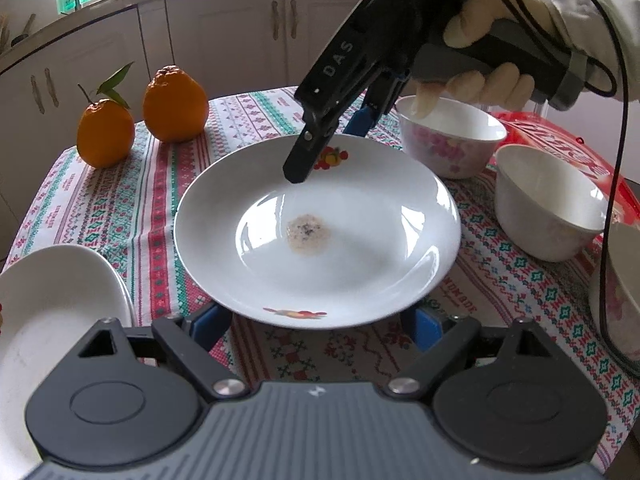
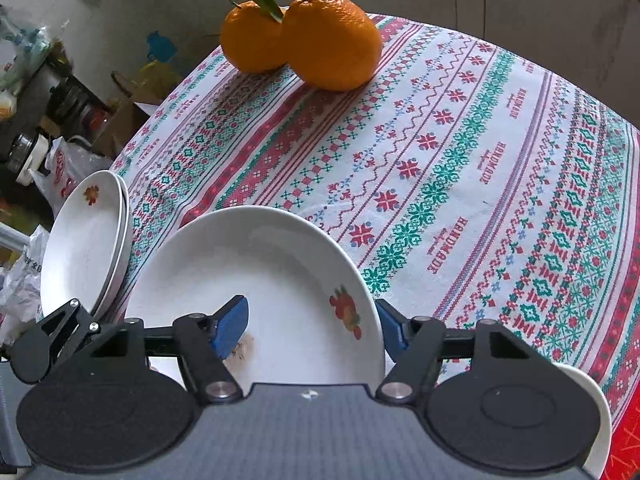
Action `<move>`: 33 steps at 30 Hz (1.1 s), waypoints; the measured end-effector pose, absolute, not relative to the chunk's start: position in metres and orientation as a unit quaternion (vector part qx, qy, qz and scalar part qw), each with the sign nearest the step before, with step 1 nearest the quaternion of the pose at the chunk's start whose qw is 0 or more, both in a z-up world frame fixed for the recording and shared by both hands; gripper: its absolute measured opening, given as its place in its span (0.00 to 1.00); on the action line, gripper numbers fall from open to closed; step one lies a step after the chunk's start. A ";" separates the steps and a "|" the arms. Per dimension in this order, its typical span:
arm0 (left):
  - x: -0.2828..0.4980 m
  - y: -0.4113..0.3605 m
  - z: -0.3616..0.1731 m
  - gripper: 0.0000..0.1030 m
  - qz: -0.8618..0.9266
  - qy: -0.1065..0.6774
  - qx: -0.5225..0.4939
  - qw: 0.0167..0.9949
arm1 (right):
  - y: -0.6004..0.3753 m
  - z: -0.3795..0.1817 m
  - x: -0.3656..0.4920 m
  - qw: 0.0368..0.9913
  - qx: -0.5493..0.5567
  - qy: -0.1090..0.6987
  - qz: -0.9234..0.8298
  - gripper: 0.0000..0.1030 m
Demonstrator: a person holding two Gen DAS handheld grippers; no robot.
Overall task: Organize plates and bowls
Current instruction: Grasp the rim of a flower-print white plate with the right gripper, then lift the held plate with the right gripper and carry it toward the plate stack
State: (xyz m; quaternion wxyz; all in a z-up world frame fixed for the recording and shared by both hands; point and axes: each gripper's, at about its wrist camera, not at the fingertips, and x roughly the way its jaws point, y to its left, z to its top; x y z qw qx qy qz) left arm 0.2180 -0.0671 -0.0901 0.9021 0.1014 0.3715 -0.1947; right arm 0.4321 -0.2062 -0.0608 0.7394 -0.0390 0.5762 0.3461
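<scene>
A white plate (image 1: 360,240) with fruit decals and a brownish stain at its centre lies mid-table on the patterned cloth. My right gripper (image 1: 328,148) reaches down over the plate's far rim, held by a gloved hand (image 1: 492,84). In the right wrist view, one blue pad (image 2: 232,326) hangs inside the plate (image 2: 288,264) and the other stands just outside the rim, so my right gripper (image 2: 312,330) is open around it. My left gripper (image 1: 320,322) stands wide at the near rim, which hides its pad tips. A stack of white plates (image 1: 48,312) (image 2: 84,240) sits left.
Two oranges (image 1: 104,132) (image 1: 176,108) stand at the back left. A pink-flowered bowl (image 1: 448,140), a plain white bowl (image 1: 548,204) and part of another bowl (image 1: 620,300) stand on the right, by a red box (image 1: 560,148). Kitchen cabinets (image 1: 224,36) lie beyond the table.
</scene>
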 end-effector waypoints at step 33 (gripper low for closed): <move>0.217 -0.063 -0.087 0.88 -0.205 0.382 0.123 0.892 | -0.211 -0.055 0.428 0.730 -0.013 0.561 0.389 0.74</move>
